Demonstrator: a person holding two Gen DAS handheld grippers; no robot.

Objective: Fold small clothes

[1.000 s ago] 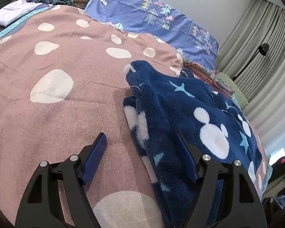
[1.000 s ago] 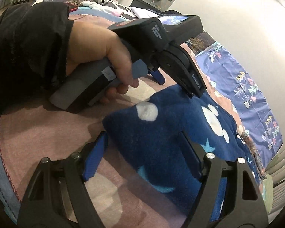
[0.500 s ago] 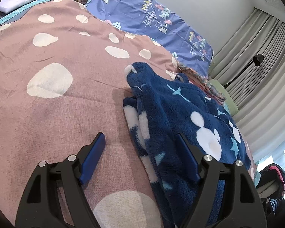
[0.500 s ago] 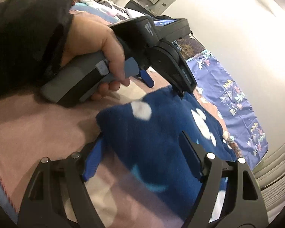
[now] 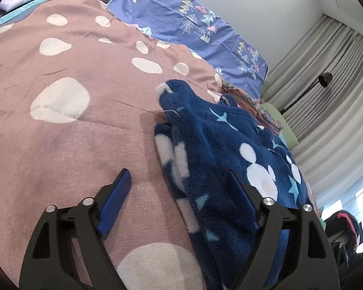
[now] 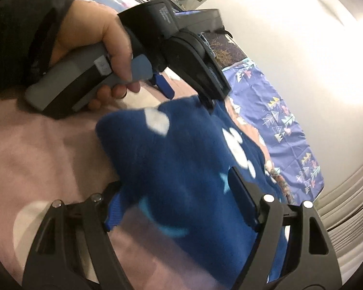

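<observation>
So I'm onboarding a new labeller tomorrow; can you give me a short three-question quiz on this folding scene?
1. True or false: both pairs of jaws stand open.
2. What pattern marks the pink bedspread under the fluffy navy fleece garment with white mouse shapes?
3. Which gripper has the garment's edge between its jaws: (a) left gripper only, (b) right gripper only, (c) both?

Key: 1 true; 2 white spots; 3 c.
</observation>
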